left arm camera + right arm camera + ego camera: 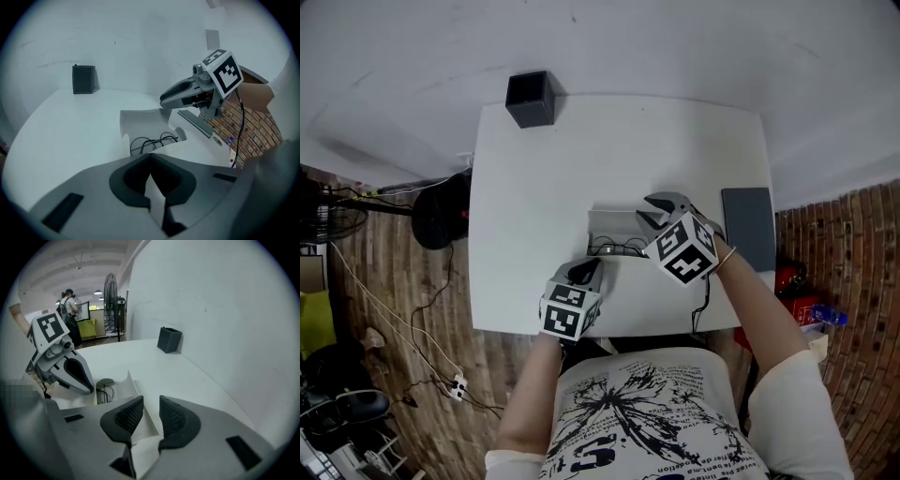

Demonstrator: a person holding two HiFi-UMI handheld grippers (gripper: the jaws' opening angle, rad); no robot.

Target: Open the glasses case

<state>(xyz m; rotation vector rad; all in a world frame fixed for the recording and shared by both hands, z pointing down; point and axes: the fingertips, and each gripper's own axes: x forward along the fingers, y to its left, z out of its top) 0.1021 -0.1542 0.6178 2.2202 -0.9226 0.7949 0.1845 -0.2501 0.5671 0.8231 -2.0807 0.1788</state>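
The white glasses case (614,225) lies open near the table's front edge, its lid (140,121) folded back flat. Dark-framed glasses (619,248) rest inside it and also show in the left gripper view (154,139). My left gripper (150,157) is shut on a thin white flap (155,199) at the case's near side; in the head view this gripper (586,269) sits at the case's front left. My right gripper (151,404) hangs just above the lid's far right corner (140,425), jaws slightly apart with nothing between them. From the head it (652,212) is seen at the case's right end.
A black box (531,98) stands at the table's far left corner. A dark grey flat slab (748,225) lies along the right edge. The white table (544,187) backs onto a white wall. A floor fan (111,291) and a person (68,303) are off to the left.
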